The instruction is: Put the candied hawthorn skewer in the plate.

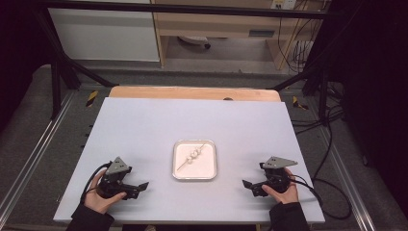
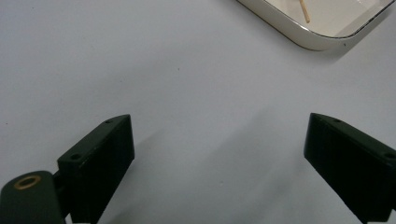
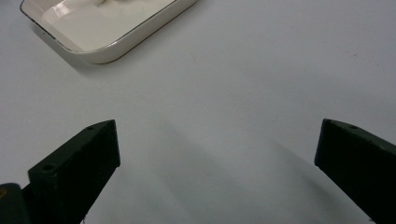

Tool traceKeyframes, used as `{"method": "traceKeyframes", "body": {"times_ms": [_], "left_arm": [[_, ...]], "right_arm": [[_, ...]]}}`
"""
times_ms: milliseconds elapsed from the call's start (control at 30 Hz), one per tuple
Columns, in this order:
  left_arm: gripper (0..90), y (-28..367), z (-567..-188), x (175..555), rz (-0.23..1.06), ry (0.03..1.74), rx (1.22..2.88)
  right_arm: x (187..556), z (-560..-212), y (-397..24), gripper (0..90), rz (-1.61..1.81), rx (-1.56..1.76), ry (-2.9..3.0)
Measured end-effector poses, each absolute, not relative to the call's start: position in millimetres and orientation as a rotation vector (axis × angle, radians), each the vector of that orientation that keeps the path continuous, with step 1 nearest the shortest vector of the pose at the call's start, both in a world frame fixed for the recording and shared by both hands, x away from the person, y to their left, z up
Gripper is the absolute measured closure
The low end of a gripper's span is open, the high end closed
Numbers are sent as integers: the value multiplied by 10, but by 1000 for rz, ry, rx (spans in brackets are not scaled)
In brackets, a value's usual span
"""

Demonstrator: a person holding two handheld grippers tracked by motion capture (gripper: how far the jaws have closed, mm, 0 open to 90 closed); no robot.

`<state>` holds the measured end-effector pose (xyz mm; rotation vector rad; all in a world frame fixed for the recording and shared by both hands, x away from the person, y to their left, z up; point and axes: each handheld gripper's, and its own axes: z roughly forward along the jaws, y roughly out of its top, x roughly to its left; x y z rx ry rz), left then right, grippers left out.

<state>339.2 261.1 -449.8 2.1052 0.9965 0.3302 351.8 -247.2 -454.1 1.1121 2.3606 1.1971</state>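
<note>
— Nearest in the high view: two sleeved forearms at the bottom edge, left gripper (image 1: 137,187) and right gripper (image 1: 249,185) resting low on the table (image 1: 144,125), well apart, each to one side of the tray (image 1: 194,174). Jaws spread on both, nothing between them.

— And the work itself?

— Looks finished, or close to it: skewer (image 1: 195,155) lying slantwise inside the tray, three pale round pieces threaded on near its middle. Nothing loose on the table to add. Probably only a pull-back left.

— Left gripper view?

— Black ribbed pads (image 2: 100,158) wide apart over bare matte white tabletop. Rounded corner of the tray (image 2: 303,39) up top, glossy cream with a thin dark rim line, like enamel. Blunt end of the wooden stick (image 2: 304,11) poking into sight inside it.

— Right gripper view?

— Same story: black pads (image 3: 79,163) held wide, empty, soft shadows beneath. Another tray corner (image 3: 107,53) at upper left, shallow, smooth, round-edged. Something pale at its top edge, too cropped to name.
</note>
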Motion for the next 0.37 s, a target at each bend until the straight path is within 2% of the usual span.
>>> {"method": "traceKeyframes", "body": {"times_ms": [367], "left_arm": [[94, 2609, -4504, 3396, 344, 979, 2114]], "right_arm": [[3518, -4566, -2454, 8, 1188, 1117, 2384]]}}
